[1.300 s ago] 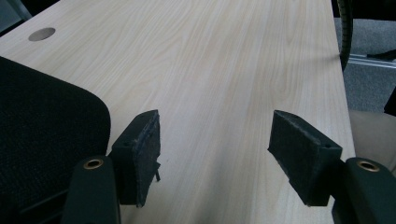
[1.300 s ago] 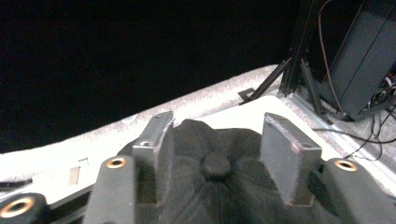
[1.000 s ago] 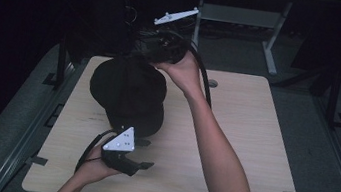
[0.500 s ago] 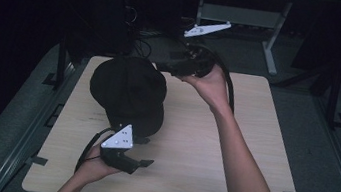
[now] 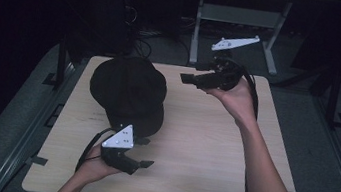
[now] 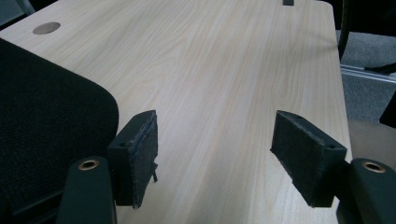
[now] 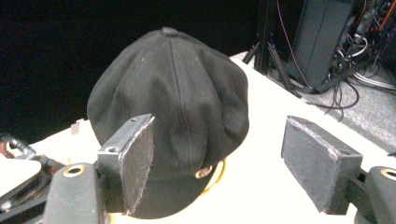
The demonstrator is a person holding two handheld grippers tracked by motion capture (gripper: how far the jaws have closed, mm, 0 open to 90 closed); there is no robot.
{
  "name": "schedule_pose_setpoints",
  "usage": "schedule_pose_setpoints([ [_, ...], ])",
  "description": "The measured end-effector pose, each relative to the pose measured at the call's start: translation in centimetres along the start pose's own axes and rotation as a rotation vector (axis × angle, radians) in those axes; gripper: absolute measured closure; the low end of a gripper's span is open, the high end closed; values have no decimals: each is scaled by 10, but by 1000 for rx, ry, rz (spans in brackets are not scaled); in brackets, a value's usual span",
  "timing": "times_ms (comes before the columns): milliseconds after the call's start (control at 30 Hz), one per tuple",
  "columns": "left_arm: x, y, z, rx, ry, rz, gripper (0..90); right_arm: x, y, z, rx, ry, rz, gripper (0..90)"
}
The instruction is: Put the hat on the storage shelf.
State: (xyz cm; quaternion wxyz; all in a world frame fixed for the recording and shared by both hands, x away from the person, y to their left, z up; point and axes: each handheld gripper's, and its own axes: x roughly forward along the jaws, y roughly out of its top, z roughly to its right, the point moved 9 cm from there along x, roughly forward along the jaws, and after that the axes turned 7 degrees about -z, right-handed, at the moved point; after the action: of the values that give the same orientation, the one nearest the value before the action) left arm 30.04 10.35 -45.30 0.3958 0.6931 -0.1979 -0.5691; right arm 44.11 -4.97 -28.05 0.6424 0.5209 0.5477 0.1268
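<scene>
So the right tongs (image 5: pixel 188 79) were down on the far side of the black cap (image 5: pixel 129 90) a second ago, and now they've pulled back up and off to the right, jaws wide apart with nothing between them. The left tongs (image 5: pixel 145 153) haven't budged: parked by the cap's brim near the front edge, also gaping and empty. Looks to me like the cap just got let go, or the grab is being lined up again. The cap sits crown-up on the left half of the pale wood-grain counter (image 5: pixel 211 147). Room's dark, with a metal stand (image 5: pixel 240 15) and cables behind.
</scene>
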Motion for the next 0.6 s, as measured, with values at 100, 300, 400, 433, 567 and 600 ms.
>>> schedule_pose_setpoints([
  [100, -1, -1, -2, 8, 7, -5, 308, -6, -8, 1, 8, -10, 2, 248],
  [300, -2, 0, -3, -16, 6, 14, 304, -14, -26, 1, 14, -15, -8, 250],
  [400, -3, -1, -3, -13, 4, 4, 304, -16, -36, 1, 24, -14, -15, 248],
  [433, -2, -1, -3, -10, 4, 3, 304, -17, -39, 2, 24, -15, -21, 243],
  [567, -4, -1, -4, -12, 0, 4, 304, -21, -51, 2, 34, -25, -16, 235],
  [600, -4, -1, -4, -11, 0, 2, 304, -21, -54, 3, 40, -27, -15, 230],
])
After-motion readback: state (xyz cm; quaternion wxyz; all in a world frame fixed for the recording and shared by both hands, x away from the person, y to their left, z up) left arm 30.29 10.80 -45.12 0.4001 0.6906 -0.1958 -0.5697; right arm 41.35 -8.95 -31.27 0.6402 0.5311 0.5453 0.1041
